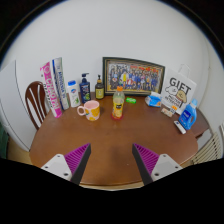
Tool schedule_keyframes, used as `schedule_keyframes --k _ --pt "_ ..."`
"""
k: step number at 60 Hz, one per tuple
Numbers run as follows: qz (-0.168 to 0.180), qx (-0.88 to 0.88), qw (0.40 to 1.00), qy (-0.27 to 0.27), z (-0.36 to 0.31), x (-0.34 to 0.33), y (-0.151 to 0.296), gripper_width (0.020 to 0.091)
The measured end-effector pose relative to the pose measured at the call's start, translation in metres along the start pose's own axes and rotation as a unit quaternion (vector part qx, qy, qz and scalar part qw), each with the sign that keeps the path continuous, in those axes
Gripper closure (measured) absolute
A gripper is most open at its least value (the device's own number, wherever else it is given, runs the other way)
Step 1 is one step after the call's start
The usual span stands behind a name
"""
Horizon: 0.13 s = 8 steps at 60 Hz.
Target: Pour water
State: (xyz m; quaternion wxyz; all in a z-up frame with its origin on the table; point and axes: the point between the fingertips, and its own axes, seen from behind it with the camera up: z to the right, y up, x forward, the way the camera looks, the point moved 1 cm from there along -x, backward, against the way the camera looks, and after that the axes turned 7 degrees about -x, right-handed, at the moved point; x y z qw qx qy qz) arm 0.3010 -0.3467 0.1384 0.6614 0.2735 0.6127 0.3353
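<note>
A clear bottle with an orange label and yellow cap (118, 102) stands upright near the middle of the round wooden table (110, 140). A pink mug with a yellow handle (91, 110) sits just left of it. My gripper (112, 160) hangs over the table's near edge, well short of both. Its two fingers, with purple pads (75, 157), stand wide apart and hold nothing.
Along the back stand a framed group photo (133, 75), a dark bottle (99, 90), a dark pump bottle (85, 87), a white bottle (72, 95) and tall packets (52, 86). A white gift box (178, 93) and blue items (187, 118) sit right. A chair (36, 100) stands left.
</note>
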Motion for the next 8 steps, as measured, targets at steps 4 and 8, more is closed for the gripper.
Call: schedule_keyframes --k 4,8 --pt "0.001 -0.005 1.000 -0.009 0.0045 -0.0055 -0.0049 0.0252" --pt "0.007 -0.005 1.000 -0.007 0.0093 -0.0091 -0.0076 0.0252"
